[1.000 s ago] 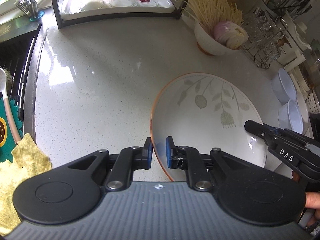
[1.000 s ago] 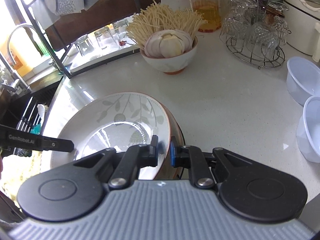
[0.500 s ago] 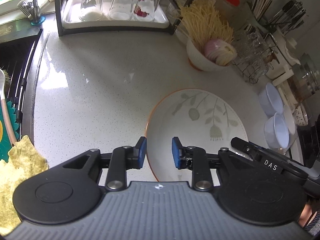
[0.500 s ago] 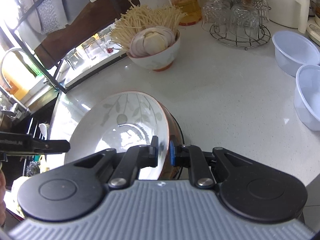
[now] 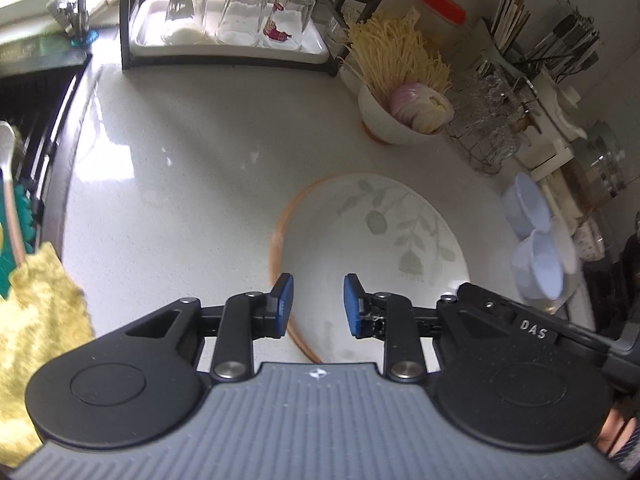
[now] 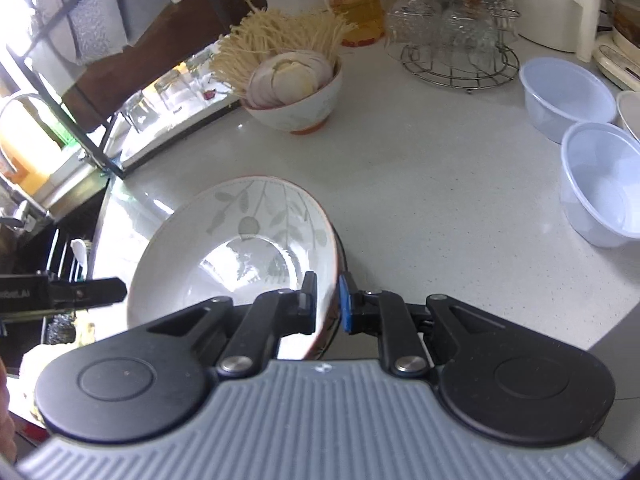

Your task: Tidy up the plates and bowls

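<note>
Leaf-patterned plate [image 6: 240, 256]: centre of the right wrist view, tilted, near rim clamped between the right gripper [image 6: 327, 300] fingers, above the white surface [image 6: 440, 208]. Left gripper [image 5: 316, 304]: fingers apart, empty, plate rim just beyond and below them; jaws have just been opening. Right hand alone carries it. Plastic bowls [image 6: 600, 184]: right edge, well apart. Bowl of onion and noodles [image 6: 296, 96]: upper centre.
</note>
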{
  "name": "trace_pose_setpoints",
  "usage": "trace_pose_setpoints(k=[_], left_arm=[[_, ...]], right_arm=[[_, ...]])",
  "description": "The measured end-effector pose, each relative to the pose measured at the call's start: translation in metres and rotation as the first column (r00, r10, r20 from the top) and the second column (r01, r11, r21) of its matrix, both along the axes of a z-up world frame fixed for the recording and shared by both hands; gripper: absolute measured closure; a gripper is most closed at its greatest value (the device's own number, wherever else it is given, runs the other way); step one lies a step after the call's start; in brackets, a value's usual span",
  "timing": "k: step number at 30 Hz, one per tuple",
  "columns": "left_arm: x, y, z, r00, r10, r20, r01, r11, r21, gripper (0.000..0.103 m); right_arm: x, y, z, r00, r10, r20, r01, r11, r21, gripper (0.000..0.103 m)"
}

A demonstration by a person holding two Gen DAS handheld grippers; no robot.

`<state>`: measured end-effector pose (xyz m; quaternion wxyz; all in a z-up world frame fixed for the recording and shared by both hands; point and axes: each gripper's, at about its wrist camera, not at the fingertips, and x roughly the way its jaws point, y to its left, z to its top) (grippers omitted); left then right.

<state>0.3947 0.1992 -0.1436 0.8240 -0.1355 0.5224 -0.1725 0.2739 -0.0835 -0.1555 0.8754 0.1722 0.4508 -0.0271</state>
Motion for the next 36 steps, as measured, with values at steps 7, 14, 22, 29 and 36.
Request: trace_pose_setpoints(k=[7,14,22,29,36], left_arm=[[-0.013,-0.016,0.012,0.998,-0.029,0.047,0.028,0.999,0.023,0.072],[-0.043,-0.027,0.052,0.987,-0.049,0.15,0.04,0.997,0.061,0.072],[-0.09,-0.033,0.087,0.976,-0.035,0.216,0.028,0.999,0.036,0.072],[-0.143,-0.039,0.107,0.963,-0.054,0.263,0.039,0.997,0.06,0.072],[-0.184,-0.056,0.113,0.954,-0.099,0.282,0.086,0.995,0.056,0.072]], right_arm=[[-0.013,-0.002,0.01,0.999,0.02,0.036,-0.019,1.0,-0.013,0.087],[-0.029,0.001,0.041,0.993,0.044,0.11,-0.041,0.999,-0.028,0.087],[-0.073,0.001,0.091,0.972,0.055,0.228,-0.037,0.996,-0.084,0.087],[-0.122,0.002,0.114,0.96,0.065,0.274,-0.043,0.996,-0.084,0.087],[-0.165,-0.002,0.124,0.957,0.043,0.286,-0.014,0.995,-0.102,0.087]])
